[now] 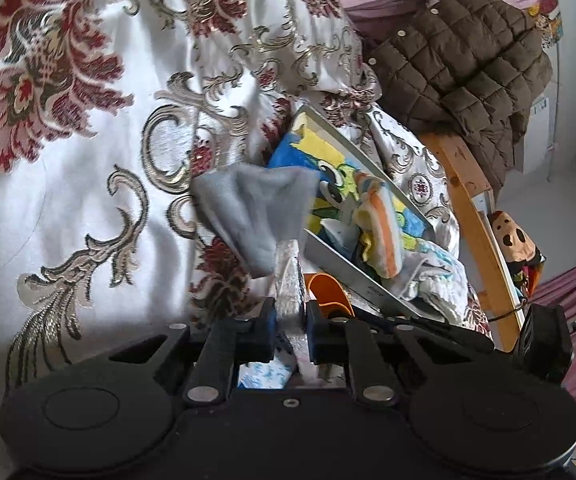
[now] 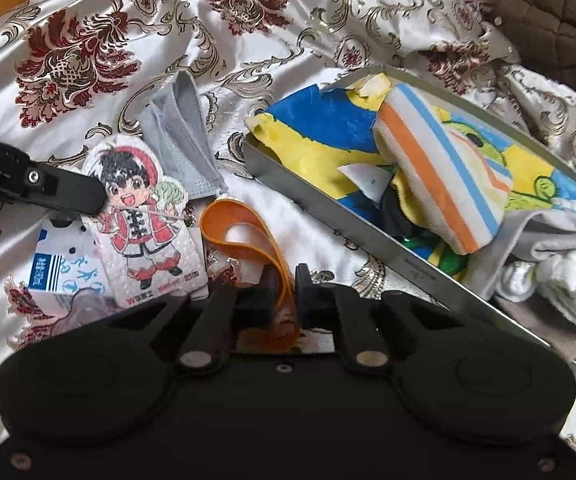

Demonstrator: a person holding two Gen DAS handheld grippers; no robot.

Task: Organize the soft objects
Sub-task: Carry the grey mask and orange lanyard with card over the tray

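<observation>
My left gripper [image 1: 291, 314] is shut on a white padded piece printed with a cartoon figure [image 2: 144, 224], seen edge-on between its jaws in the left wrist view. One of its black fingers [image 2: 68, 192] shows at the left of the right wrist view. My right gripper [image 2: 284, 294] is shut on an orange loop band [image 2: 244, 236] lying on the bedspread. A grey cloth [image 2: 180, 140] lies just beyond the cartoon piece. To the right stands a grey tray [image 2: 368, 256] holding a blue and yellow towel [image 2: 320, 136] and a striped orange, white and blue cloth [image 2: 440, 176].
A floral satin bedspread [image 1: 88, 200] covers everything. A blue and white packet [image 2: 60, 268] lies under the cartoon piece. A brown quilted jacket [image 1: 460, 60] is piled at the far right, beside a wooden bed rail [image 1: 472, 208] and a plush toy [image 1: 512, 240].
</observation>
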